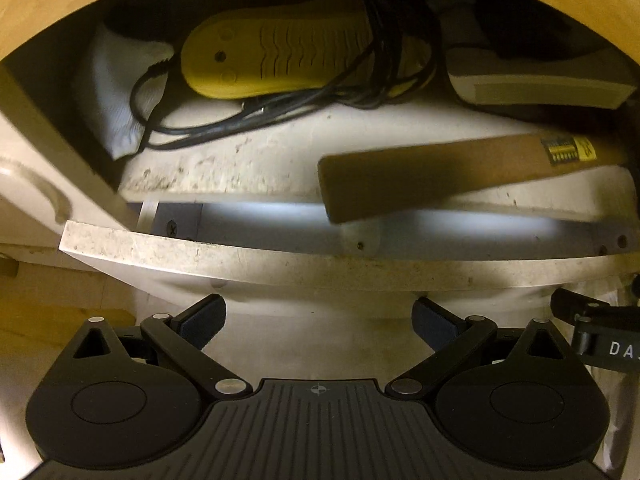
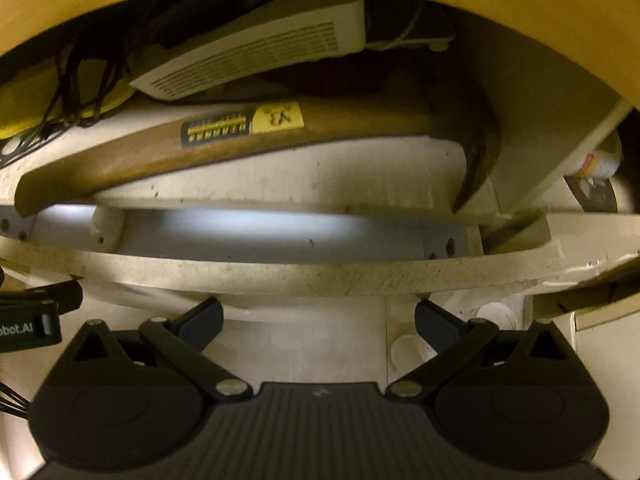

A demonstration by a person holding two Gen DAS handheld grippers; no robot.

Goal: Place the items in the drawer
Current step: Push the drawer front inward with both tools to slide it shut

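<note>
Below the wooden top, I look with both wrist cameras into an open white drawer (image 1: pixel 280 268), its scuffed front edge running across each view just ahead of my fingers. My left gripper (image 1: pixel 319 320) stands wide and empty, both jaws spread short of the drawer front; my right gripper (image 2: pixel 319 320) is likewise wide apart, holding nothing, and its body shows at the right margin of the left view. Inside, a wooden-handled hammer (image 2: pixel 224 140) lies along the front of the drawer floor, a yellow and black label (image 2: pixel 244 124) on its handle and its dark curved head (image 2: pixel 476 152) toward the right wall. Behind it, at the left, a yellow ribbed device (image 1: pixel 288 52) rests with a tangle of black cable (image 1: pixel 280 104) draped over and beside it, next to a white cloth (image 1: pixel 116 92) against the left wall. At the back right sits a white box with slotted vents (image 2: pixel 256 52), tilted, its lower edge near the hammer handle. Beyond the right drawer wall, something pale with an orange mark (image 2: pixel 596 160) is too blurred to name.
</note>
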